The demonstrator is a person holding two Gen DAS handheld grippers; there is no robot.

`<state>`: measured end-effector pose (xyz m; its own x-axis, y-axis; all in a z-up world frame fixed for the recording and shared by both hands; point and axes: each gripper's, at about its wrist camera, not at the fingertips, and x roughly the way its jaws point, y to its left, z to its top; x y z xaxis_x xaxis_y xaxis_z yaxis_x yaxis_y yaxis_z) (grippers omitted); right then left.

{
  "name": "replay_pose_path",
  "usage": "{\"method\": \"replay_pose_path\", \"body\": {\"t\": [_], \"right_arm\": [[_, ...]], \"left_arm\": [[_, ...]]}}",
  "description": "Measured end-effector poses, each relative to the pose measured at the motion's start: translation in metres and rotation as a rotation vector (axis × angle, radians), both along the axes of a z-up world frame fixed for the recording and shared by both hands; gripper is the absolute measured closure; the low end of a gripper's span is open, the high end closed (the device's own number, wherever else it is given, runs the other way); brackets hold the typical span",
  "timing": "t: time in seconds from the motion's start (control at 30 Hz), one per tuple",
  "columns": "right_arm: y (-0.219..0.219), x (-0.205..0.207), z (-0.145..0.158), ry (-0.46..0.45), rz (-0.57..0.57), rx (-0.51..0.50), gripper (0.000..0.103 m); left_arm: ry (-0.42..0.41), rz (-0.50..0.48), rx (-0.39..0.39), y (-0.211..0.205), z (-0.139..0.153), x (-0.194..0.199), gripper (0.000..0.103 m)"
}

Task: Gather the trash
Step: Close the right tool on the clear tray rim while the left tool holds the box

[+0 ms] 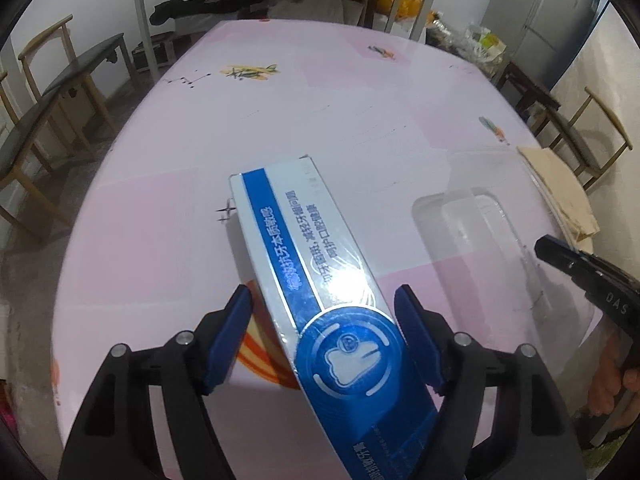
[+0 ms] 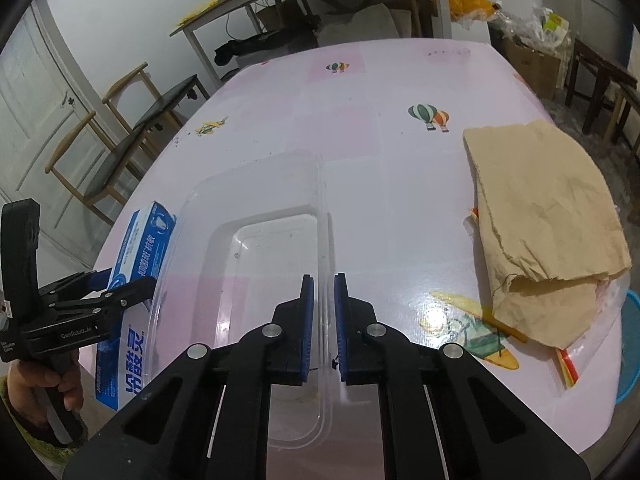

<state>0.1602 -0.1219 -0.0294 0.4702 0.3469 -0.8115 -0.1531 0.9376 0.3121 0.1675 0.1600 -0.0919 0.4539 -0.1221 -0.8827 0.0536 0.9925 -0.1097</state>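
Between the blue fingers of the left gripper (image 1: 324, 312) lies a long blue and white toothpaste box (image 1: 316, 280). It rests on the pink table (image 1: 160, 240), near the front edge. The jaws stand open on both sides of the box and do not look like they touch it yet. One end of the box pokes far out past the fingers.

Just beside the box is a clear plastic tray (image 2: 272, 248). The right gripper (image 2: 323, 320) has its jaws almost closed on the thin right rim of that tray. I cannot tell for sure how tight the pinch is, because the plastic is see-through.

Farther right, a crumpled brown paper bag (image 2: 548, 220) lies flat near the table edge, apart from the tray.

What could go wrong? The box is shiny and long. If the fingers close off-center, it could twist or slide out. The tray rim is thin and bendy, so it might slip free or flop when lifted. The tray could also bump the box, since they sit so close.
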Motion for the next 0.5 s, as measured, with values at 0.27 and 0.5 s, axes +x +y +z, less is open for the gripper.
{"method": "replay_pose_path", "body": {"t": [0.27,0.5], "right_arm": [[-0.0016,0.0048,-0.0044,0.018,0.002,0.019,0.094],[-0.0004,0.0051,-0.0053,0.018,0.004,0.024,0.1]], "left_arm": [[0.071,-0.036,0.037,0.0029,-0.0024,-0.002,0.019],[0.064,-0.055,0.035,0.0017,-0.0018,-0.007,0.024]]}}
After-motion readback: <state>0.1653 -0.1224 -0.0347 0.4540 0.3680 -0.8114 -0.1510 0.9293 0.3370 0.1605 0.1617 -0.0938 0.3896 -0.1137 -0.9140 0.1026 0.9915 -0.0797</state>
